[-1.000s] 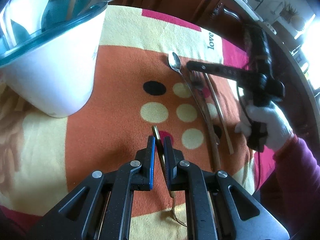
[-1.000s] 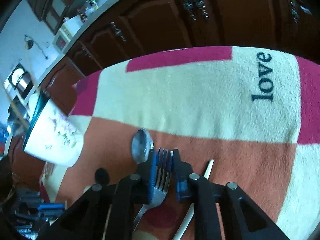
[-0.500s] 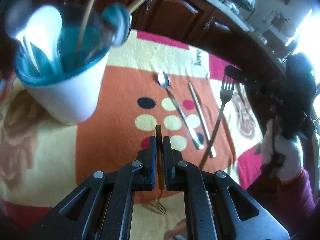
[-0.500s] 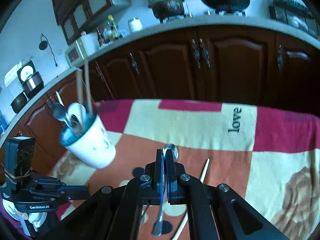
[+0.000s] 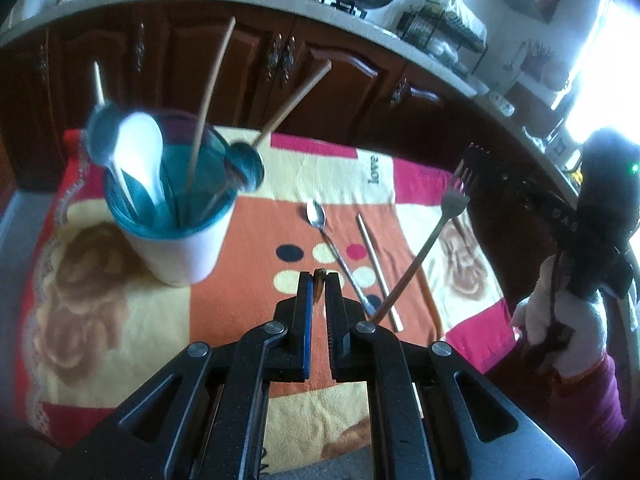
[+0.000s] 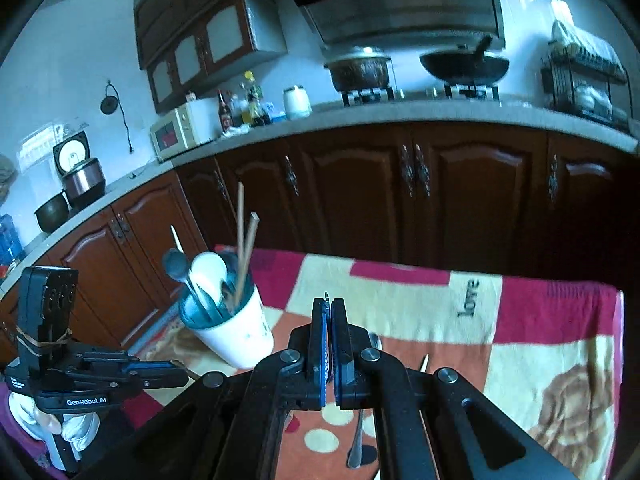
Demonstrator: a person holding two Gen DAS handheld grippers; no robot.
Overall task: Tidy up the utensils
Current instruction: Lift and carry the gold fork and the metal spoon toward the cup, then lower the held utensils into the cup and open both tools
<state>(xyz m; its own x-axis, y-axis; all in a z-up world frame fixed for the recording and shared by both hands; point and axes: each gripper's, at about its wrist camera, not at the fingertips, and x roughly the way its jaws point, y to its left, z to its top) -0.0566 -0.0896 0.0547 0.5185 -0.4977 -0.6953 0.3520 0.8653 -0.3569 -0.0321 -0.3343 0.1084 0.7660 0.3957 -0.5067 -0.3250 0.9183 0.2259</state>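
1. Left wrist view is showing the patterned blanket ending at its far edge just before the dark wooden cabinets, with the orange middle patch lying bare between the cup and the loose cutlery.
2. Both grippers are hanging in the air above the blanket, well apart from each other.
3. The left gripper is pinching a thin brown-gold utensil handle, its jaws pressed almost together, with only the handle's end poking past the blue pads.
4. The right gripper is gripping a metal fork by its tines, jaws squeezed tight, and the fork's handle is slanting down toward the blanket.
5. In the right wrist view the right gripper is showing just a sliver of the fork's edge between its pads.
6. A white cup with a teal inside is standing on the blanket's left part, holding a white spoon, dark spoons and two wooden chopsticks leaning outward.
7. A metal spoon and a single pale chopstick are lying side by side on the blanket, right of the cup.
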